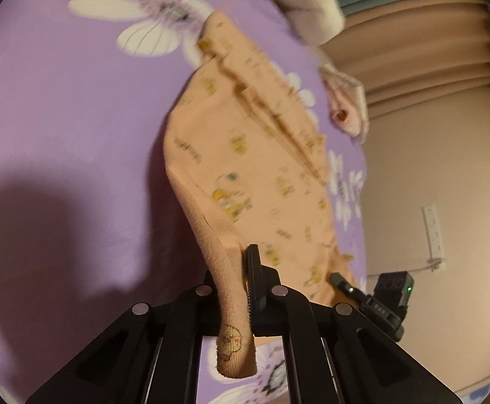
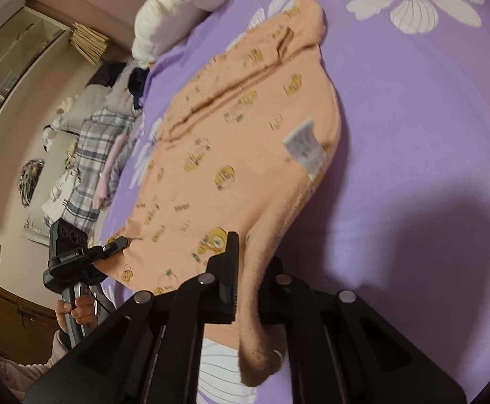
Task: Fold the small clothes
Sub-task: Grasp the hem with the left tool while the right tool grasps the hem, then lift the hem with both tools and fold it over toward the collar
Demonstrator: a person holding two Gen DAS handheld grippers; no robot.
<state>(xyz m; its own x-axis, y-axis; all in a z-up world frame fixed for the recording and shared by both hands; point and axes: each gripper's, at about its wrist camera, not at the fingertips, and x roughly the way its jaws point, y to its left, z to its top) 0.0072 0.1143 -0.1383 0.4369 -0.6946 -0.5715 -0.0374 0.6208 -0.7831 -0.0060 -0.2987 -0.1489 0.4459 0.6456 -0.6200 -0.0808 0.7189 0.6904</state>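
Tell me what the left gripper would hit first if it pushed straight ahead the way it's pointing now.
The left gripper is already shut on the orange garment, so it would push into that cloth first. Past it lies the purple flowered bedsheet; how far beyond is hard to judge.

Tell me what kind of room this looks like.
Likely a bedroom: a purple floral bedsheet under the orange garment, a white pillow at its edge, clothes piled beside it.
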